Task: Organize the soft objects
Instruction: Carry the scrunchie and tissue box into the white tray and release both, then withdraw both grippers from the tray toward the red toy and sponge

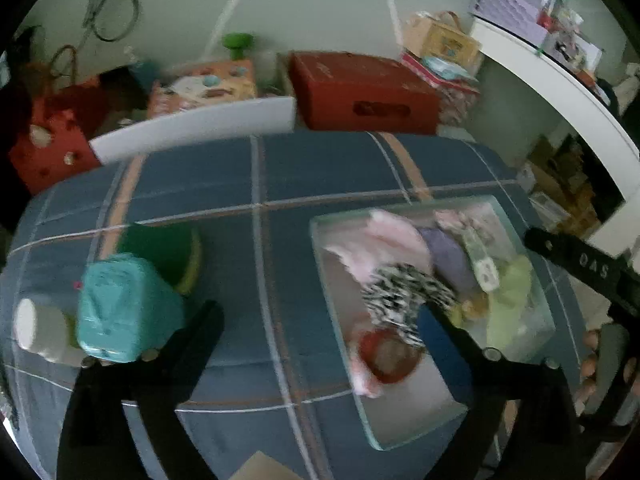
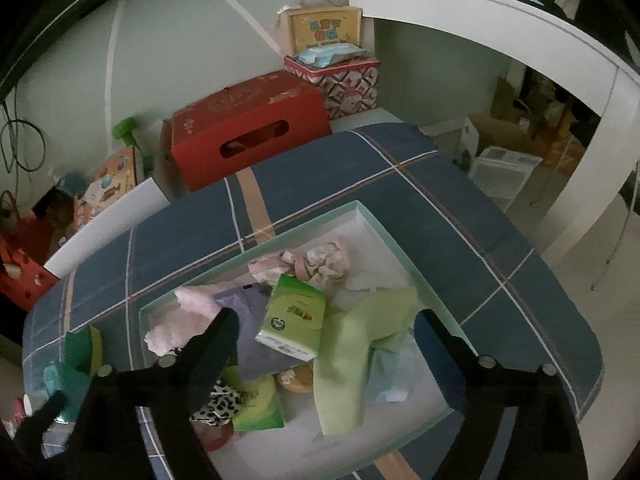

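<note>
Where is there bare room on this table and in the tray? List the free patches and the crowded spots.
Free: the plaid tablecloth between the teal pack and the tray, and the strip beyond the tray toward the red box. Inside the tray, its far right corner shows bare floor. Crowded: the tray's middle and near end, piled with the green cloth, tissue pack and pink cloth.

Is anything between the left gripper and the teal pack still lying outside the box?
Nothing visible. The left gripper is open over bare cloth, and the teal pack lies just beside its left finger. The white roll sits beyond the pack, not in the way.
</note>
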Demonstrator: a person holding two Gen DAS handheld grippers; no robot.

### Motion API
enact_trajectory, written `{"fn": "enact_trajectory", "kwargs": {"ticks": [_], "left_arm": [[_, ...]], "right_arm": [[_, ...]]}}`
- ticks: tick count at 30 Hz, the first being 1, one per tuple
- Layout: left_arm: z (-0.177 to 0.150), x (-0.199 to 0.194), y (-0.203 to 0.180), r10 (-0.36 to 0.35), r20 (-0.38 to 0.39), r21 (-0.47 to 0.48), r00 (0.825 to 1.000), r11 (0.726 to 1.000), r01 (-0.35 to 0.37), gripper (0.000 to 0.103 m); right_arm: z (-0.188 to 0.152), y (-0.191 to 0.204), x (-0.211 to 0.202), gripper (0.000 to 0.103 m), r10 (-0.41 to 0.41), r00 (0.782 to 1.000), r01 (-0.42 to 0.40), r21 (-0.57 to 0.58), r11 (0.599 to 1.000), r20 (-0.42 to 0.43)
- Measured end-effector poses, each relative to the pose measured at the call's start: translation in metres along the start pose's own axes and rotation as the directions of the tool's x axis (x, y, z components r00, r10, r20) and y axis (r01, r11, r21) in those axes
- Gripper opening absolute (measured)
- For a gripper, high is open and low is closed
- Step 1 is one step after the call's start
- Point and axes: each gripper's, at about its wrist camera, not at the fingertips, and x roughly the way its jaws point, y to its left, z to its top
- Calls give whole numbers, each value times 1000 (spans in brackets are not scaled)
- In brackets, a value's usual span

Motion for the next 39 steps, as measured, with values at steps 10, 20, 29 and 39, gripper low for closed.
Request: {"fn": "enact_trajectory", "kwargs": {"ticks": [10,20,29,39], "left_arm": [[5,-23,63,82,53,-143,995,987,-74,98],[-7,-47,147,213,69,-315,975,932,-181,98],[-29,-59,213,276,36,-450,960,863,-231,98],[-35,-63,268,238,29,-556,971,811,-183,98]], "right_arm": [[-9,44,-13,91,102,995,-101,-76,992,18],[-36,121,-14,91,183,983,-186,-199,962,-33],[-60,173,-21,91,244,968,-251,-272,929,-63],[-78,224,-22,91,316,945,-326,-373,869,-88]]}}
